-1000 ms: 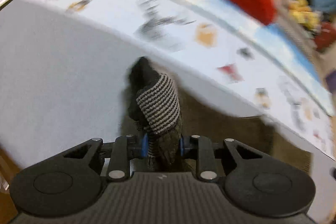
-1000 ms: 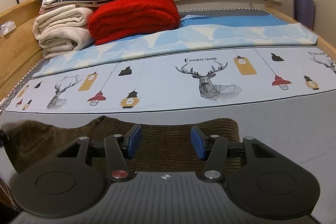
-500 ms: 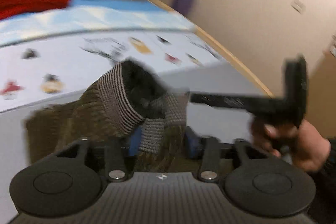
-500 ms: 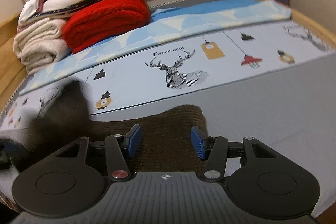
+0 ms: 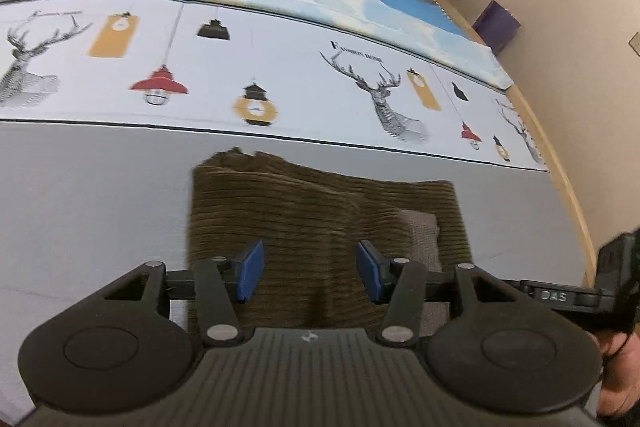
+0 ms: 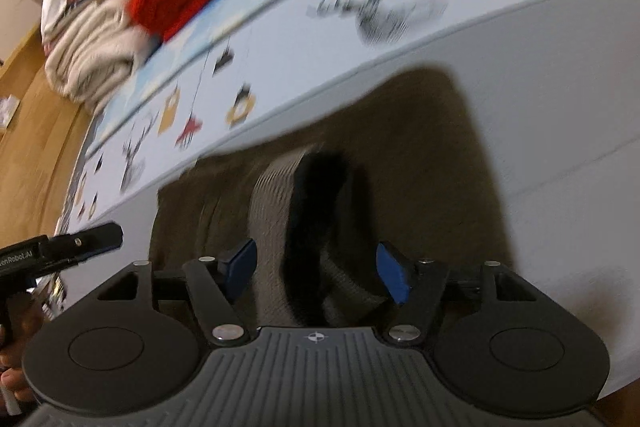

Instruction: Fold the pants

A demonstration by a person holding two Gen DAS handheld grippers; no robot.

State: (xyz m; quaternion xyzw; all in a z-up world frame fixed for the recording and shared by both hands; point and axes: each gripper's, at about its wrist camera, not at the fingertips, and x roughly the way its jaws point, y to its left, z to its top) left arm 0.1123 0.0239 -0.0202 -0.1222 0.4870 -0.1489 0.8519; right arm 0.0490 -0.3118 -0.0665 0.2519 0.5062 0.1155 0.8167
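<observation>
With the brown corduroy pants [image 5: 320,227] lying folded over on the grey bed sheet [image 5: 92,195] and both your left gripper [image 5: 308,269] and right gripper [image 6: 316,267] spread and empty, the loose striped cuff [image 6: 276,195] may spring back unfolded.

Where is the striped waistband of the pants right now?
In the right wrist view the striped waistband lies on top of the folded brown corduroy pants, between the open fingers of the right gripper, on the grey sheet.
</observation>
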